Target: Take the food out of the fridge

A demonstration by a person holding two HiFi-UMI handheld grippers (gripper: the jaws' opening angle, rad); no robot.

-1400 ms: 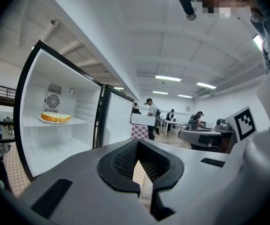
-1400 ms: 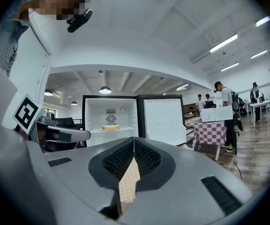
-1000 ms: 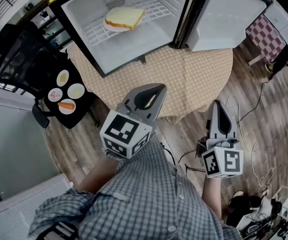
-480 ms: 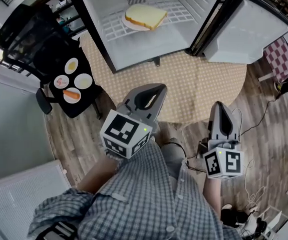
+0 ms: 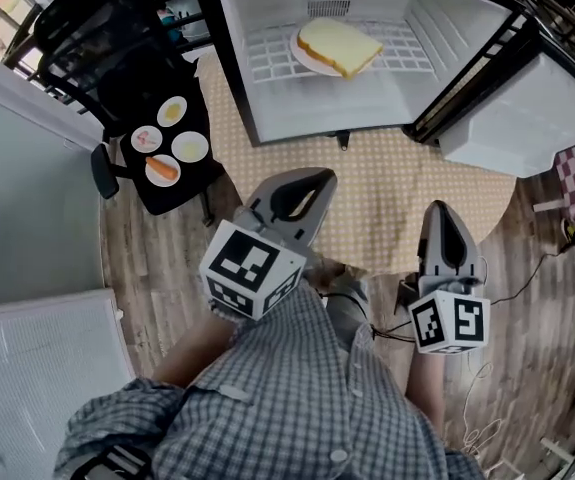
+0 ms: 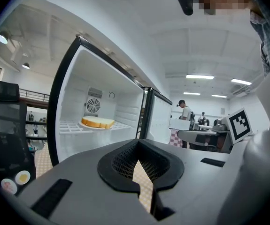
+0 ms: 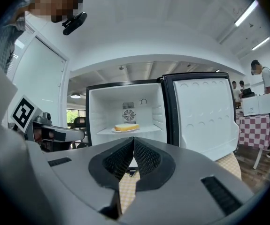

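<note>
1. A small fridge [image 5: 367,103] is seen standing on the far part of the table, its door [image 5: 527,128] swung wide open to the right.
2. The round table [image 5: 407,188] is covered by a beige dotted cloth; its near edge lies just ahead of both grippers.
3. A black chair [image 5: 97,38] is set beside the table's left edge, and four small plates [image 5: 189,147] are laid on its seat (one carries an orange piece of food).
4. The left gripper [image 5: 312,180] is held off the table's near edge and aimed toward the fridge. Its jaws are pressed together at the tips, with nothing between them.
5. The right gripper [image 5: 440,210] is held to its right, also short of the near edge. Its jaws are likewise brought together and are empty.
6. A white plate [image 5: 307,60] is seen on the wire shelf inside the fridge, near the shelf's back edge and below the fan.
7. The slice of bread [image 5: 339,46] is laid on that plate, well apart from both grippers.
</note>
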